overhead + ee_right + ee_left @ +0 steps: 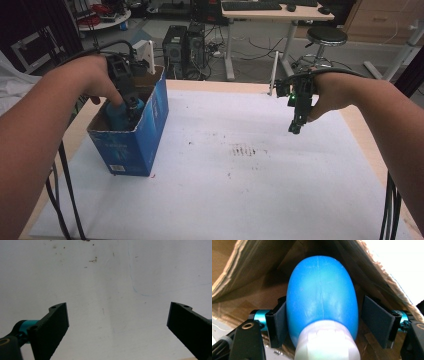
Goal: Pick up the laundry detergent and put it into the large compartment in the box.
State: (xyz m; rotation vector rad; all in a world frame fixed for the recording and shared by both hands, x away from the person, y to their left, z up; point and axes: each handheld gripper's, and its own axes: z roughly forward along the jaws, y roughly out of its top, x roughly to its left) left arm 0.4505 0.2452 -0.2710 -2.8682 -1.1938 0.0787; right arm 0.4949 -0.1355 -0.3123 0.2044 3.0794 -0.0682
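Two forearms come in from the near edge of the high view, one at each side of the white table top (240, 195). On the right, the right gripper (296, 127) hangs just above the bare sheet, pointing down, well apart from everything else on the table. Its own view shows the two black jaws spread wide with nothing between them, only the stained white surface beyond.

Farther back on the left, the left gripper (129, 112) reaches down into an open blue cardboard box (150, 130) that stands near the table's left edge. Inside that box sits a blue bottle (322, 292) with a pale whitish cap end (327, 342) toward the camera. In the left gripper view the jaws stand on either side of the bottle: the left pad (280, 323) lies against or just beside its side, while the right pad (378, 320) stands clear with a visible gap, so the bottle is not clamped. Brown box walls rise around it.
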